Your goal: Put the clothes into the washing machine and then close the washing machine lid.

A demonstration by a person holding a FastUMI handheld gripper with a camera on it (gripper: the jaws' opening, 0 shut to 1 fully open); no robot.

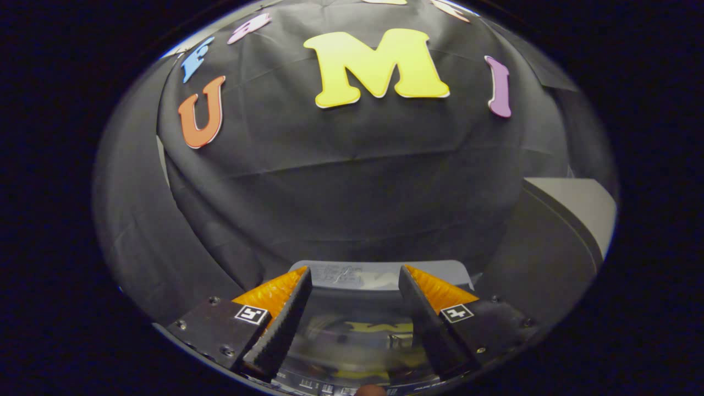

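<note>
- The gripper (355,275) hovers low over the washing machine's glossy, see-through lid (352,335), its two fingers spread apart and holding nothing.
- The lid lies directly beneath and between the fingers, its shiny pane mirroring the booth wall; it looks lowered, roughly flat, though whether it is fully latched cannot be told.
- Just ahead of the fingertips runs the pale grey plastic back panel of the washing machine (379,273), stretching crosswise to the fingers, with the black cloth wall rising beyond it.
- No clothes can be made out through the reflections on the pane, so whether they lie inside the tub cannot be told.
- The tool points forward and slightly downward, level from side to side, with both fingers equally close to the lid.
- Judged from this, the closing step appears to be under way or just done; any final press would go straight down onto the pane under the fingers.
- A grey, flat-topped box-like object (577,206) stands off to the right, well apart.
</note>
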